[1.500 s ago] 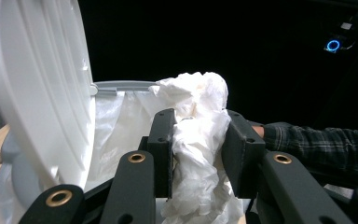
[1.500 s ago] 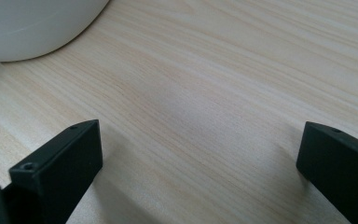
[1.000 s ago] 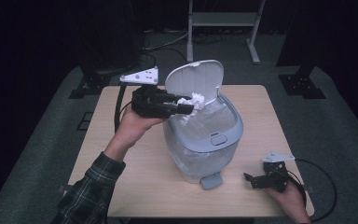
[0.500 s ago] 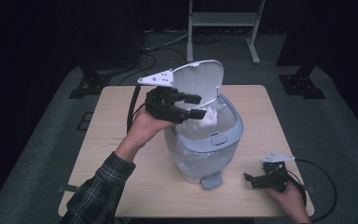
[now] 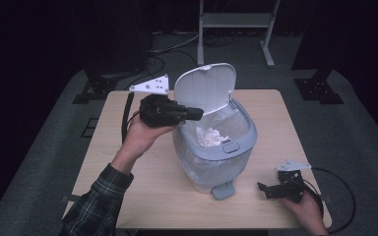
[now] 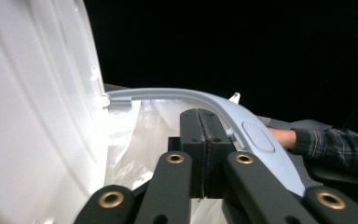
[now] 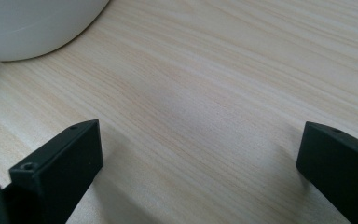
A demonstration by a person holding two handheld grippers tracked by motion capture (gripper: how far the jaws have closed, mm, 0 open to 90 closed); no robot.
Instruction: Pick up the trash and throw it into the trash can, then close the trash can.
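Note:
A pale blue pedal bin [image 5: 236, 158] stands mid-table with its white lid [image 5: 205, 88] tipped up and a clear liner [image 6: 135, 140] inside. A crumpled white paper wad [image 5: 210, 136] lies in the liner. My left gripper [image 5: 198, 113] is shut with nothing between its jaws, held at the bin's left rim just under the lid; in the left gripper view my left gripper [image 6: 199, 117] points across the blue rim [image 6: 256, 140], lid [image 6: 37, 116] at the left. My right gripper [image 5: 266, 191] rests open on the table at the front right, facing the bin's base [image 7: 32, 23].
The bin's foot pedal [image 5: 221, 190] sticks out toward the front edge of the wooden table [image 5: 128, 187]. Bare wood [image 7: 214, 70] lies between the open right jaws. A metal stand [image 5: 236, 19] and dark floor lie beyond the far edge.
The left gripper carried the paper wad over the bin, let it go, and drew back to the left, shut. The wad now lies in the liner. The right gripper stayed put.

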